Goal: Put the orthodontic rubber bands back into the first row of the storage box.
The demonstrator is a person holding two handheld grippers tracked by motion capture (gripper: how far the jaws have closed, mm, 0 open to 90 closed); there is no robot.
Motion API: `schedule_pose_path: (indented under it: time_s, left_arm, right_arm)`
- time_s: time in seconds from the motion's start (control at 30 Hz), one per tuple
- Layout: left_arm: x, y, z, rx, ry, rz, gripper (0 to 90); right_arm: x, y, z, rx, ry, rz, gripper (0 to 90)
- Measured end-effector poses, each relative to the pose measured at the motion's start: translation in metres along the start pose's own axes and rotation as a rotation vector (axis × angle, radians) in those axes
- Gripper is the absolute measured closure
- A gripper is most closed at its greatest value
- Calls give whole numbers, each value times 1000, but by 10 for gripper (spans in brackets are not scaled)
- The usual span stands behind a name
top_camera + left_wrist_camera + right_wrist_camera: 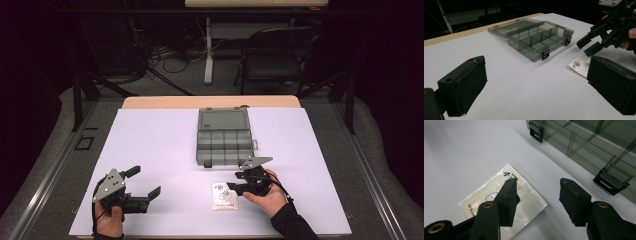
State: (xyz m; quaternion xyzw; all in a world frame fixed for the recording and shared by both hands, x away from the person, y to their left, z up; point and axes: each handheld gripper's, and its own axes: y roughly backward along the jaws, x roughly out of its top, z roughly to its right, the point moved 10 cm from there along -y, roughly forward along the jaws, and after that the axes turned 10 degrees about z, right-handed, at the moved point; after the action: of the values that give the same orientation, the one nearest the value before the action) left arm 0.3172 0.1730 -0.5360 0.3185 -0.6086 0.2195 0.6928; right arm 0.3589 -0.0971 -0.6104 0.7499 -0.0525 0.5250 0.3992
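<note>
Plainly the thing to watch is the packet (224, 196), a flat clear bag with printed markings, lying on the white surface (160, 145) near the front edge, just short of the open box (224, 142). Right claw (239, 180) is by far the nearer: in the right gripper view its jaws stand moderately apart and empty, one jaw over the packet's (486, 197) upper corner, the other out over bare surface between packet and box (599, 147). Cannot tell whether the near jaw touches the bag or hovers just above it. Packet's long axis runs roughly front to back in the high view, and it lies slightly left of and below the claw's tips. Judgement: any pick would want the jaws to straddle an edge, since the bag lies flat and looks slippery. Left claw (147, 181) sits well apart at the front left, jaws wide, holding nothing. Box has its lid laid back flat, compartments look empty, two latches face the person. Beyond the surface: dark room, a folding chair (272, 55), cables on the floor.
</note>
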Motion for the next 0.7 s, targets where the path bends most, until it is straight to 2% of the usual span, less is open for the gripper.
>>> schedule_pose_path:
  time_s: [0.3, 0.7]
  left_arm:
    - [-1, 0, 0, -2, 1, -4, 28]
    - [-1, -1, 0, -3, 4, -5, 29]
  right_arm:
    - [-8, -7, -6, 28, 16, -37, 503]
    - [-12, -10, -7, 19, 45, -53, 549]
